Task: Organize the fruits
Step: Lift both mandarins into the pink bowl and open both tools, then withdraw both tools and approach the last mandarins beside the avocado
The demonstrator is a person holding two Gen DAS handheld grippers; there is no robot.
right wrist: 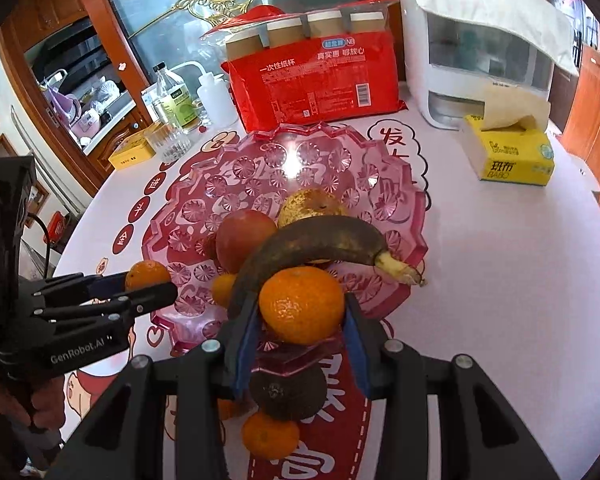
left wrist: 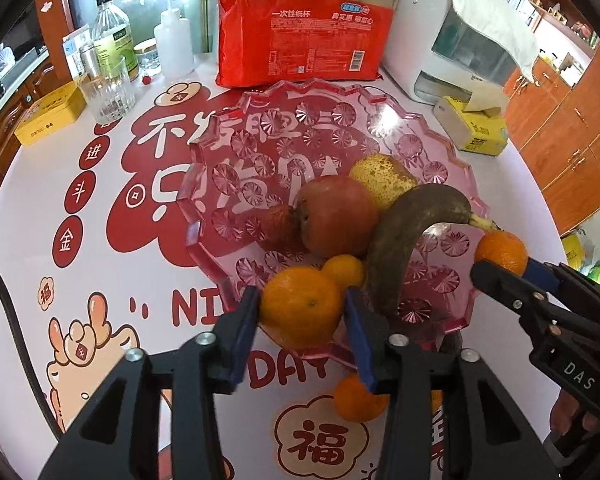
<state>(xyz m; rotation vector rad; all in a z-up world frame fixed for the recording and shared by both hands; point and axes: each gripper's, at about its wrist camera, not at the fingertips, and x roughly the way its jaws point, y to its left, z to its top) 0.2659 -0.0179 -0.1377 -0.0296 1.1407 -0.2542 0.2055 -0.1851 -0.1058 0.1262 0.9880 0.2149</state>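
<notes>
Left wrist view: table [left wrist: 112, 248] w/ red-print cloth fills the frame. Pink glass dish [left wrist: 260, 140] sits centre; its far half is bare, fruit crowded at the near-right side. In the dish: brown banana [left wrist: 396, 236], long axis curving from lower centre up to the right, stem past the rim; red apple [left wrist: 336, 216] left of it; pear [left wrist: 382, 176] behind; small tangerine [left wrist: 345, 270] in front.

Left gripper [left wrist: 302, 312], lower centre, jaws narrowed onto an orange [left wrist: 300, 306], blue pads touching both flanks. Orange hangs over the dish's near rim, so the drop spot lies straight ahead and below. Loose mandarin [left wrist: 358, 400] on the cloth beneath, outside the dish.

Right gripper [left wrist: 500, 268], right edge, clamps a second orange [left wrist: 502, 252] just beside the banana stem, at or just outside the rim; can't tell which.

Right wrist view: right gripper [right wrist: 302, 312] holds its orange near the front rim, banana directly behind. Below, on the cloth, a dark round fruit [right wrist: 288, 392].

Judgement: both loads near release; left gripper is nearer open dish floor. Risk: right release may roll off the banana.
</notes>
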